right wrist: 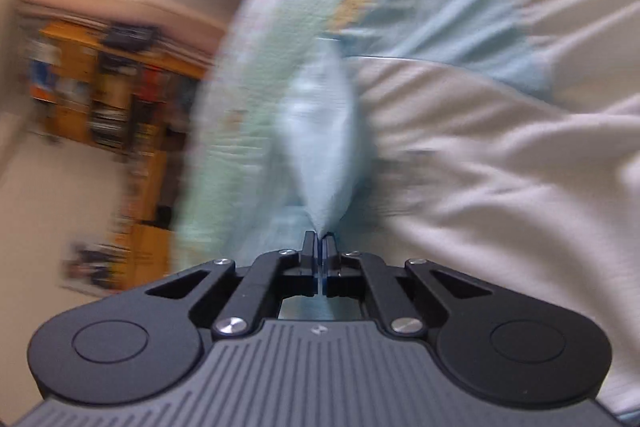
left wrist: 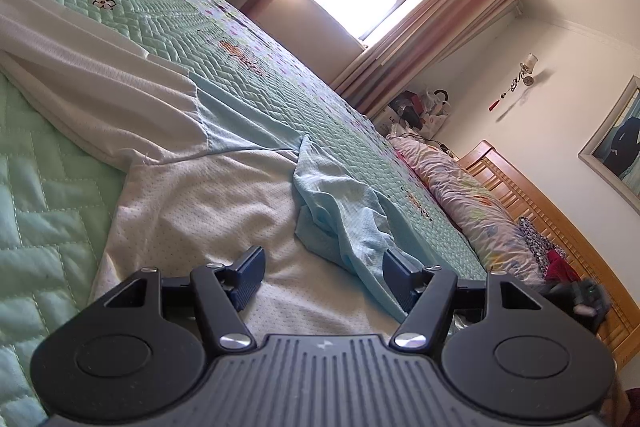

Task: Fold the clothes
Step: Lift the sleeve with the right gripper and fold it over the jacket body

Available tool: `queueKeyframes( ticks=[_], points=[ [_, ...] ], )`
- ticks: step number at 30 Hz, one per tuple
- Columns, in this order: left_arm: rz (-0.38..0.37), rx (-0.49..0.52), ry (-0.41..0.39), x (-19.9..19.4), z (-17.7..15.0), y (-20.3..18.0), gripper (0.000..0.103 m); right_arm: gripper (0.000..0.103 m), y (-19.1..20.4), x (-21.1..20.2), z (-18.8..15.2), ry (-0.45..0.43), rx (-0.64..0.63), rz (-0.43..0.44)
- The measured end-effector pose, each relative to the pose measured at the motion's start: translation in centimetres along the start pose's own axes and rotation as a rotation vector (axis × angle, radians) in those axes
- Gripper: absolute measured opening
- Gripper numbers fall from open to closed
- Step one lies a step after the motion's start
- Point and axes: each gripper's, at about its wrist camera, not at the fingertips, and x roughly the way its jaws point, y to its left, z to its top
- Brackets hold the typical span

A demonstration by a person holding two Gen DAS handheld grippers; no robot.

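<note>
Quilted mint bedspread (left wrist: 248, 67) on the bed, dimpled white-and-pale-blue garment (left wrist: 208, 195) spread across it, left tongs (left wrist: 324, 277) wide over the white knit, right tongs (right wrist: 319, 247) pinching its crumpled blue sleeve (right wrist: 320, 135).

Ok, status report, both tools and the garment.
Left tool open over white garment. Right tool shut on light blue sleeve. Nothing in the way.

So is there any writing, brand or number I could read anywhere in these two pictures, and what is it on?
No readable words or numbers.
Small pale logo mark, no letters, on the left gripper body.
Same mark on the right gripper body.
Shelf items: too blurred to read.
Framed picture on the wall: no text visible.
</note>
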Motion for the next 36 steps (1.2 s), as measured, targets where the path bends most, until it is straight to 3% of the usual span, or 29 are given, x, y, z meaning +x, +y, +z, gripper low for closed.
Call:
queueKeyframes(
  ticks=[5, 7, 9, 10, 12, 14, 17, 19, 21, 24, 27, 29, 30, 31, 33, 36],
  points=[
    [-0.004, -0.005, -0.002, -0.1, 0.0, 0.1, 0.068, 0.002, -1.2, -0.9, -0.5, 0.006, 0.003, -0.071],
    [-0.004, -0.005, -0.002, -0.1, -0.1, 0.1, 0.068, 0.007, 0.7, -2.1, -0.9, -0.045, -0.087, -0.14],
    [-0.005, -0.005, -0.001, -0.1, -0.1, 0.2, 0.068, 0.007, 3.1, -3.0, -1.7, -0.117, -0.194, -0.135],
    [-0.005, -0.005, -0.001, -0.2, -0.1, 0.2, 0.068, 0.007, 4.2, -3.4, -2.1, -0.149, -0.244, -0.128],
    [-0.006, -0.006, -0.002, -0.2, -0.1, 0.2, 0.068, 0.01, 5.6, -2.4, -2.2, -0.118, -0.251, -0.015],
    [-0.007, -0.009, -0.002, -0.2, -0.1, 0.2, 0.068, 0.021, 5.5, 0.1, -2.4, -0.043, -0.197, 0.052],
    [-0.01, -0.012, -0.002, -0.2, -0.1, 0.3, 0.068, 0.018, 4.4, 5.0, -4.2, 0.145, -0.157, -0.044],
    [-0.012, -0.014, -0.003, -0.2, -0.1, 0.3, 0.068, 0.018, 4.9, 4.3, -4.9, 0.119, -0.213, -0.034],
    [-0.012, -0.016, -0.003, -0.2, 0.0, 0.3, 0.068, 0.021, 5.5, 3.1, -4.8, 0.1, -0.193, -0.028],
    [-0.013, -0.017, -0.004, -0.2, 0.0, 0.3, 0.068, 0.021, 7.2, 1.5, -5.1, 0.043, -0.233, 0.092],
    [-0.013, -0.019, -0.004, -0.1, 0.0, 0.3, 0.068, 0.028, 8.3, 2.7, -5.1, 0.023, -0.198, 0.154],
    [-0.014, -0.021, -0.005, -0.1, 0.0, 0.3, 0.068, 0.031, 8.1, 5.4, -5.7, 0.07, -0.191, 0.098],
    [-0.014, -0.021, -0.005, -0.1, 0.0, 0.2, 0.068, 0.03, 7.8, 6.5, -6.4, 0.111, -0.196, 0.028],
    [-0.015, -0.021, -0.005, -0.1, 0.0, 0.2, 0.068, 0.014, 7.5, 7.5, -7.0, 0.148, -0.199, -0.036],
    [-0.015, -0.021, -0.005, -0.1, 0.0, 0.3, 0.068, 0.017, 7.6, 6.5, -7.4, 0.121, -0.182, -0.01],
    [-0.014, -0.02, -0.005, -0.1, 0.0, 0.2, 0.068, 0.021, 8.4, 4.2, -8.0, 0.051, -0.169, 0.11]
  ],
)
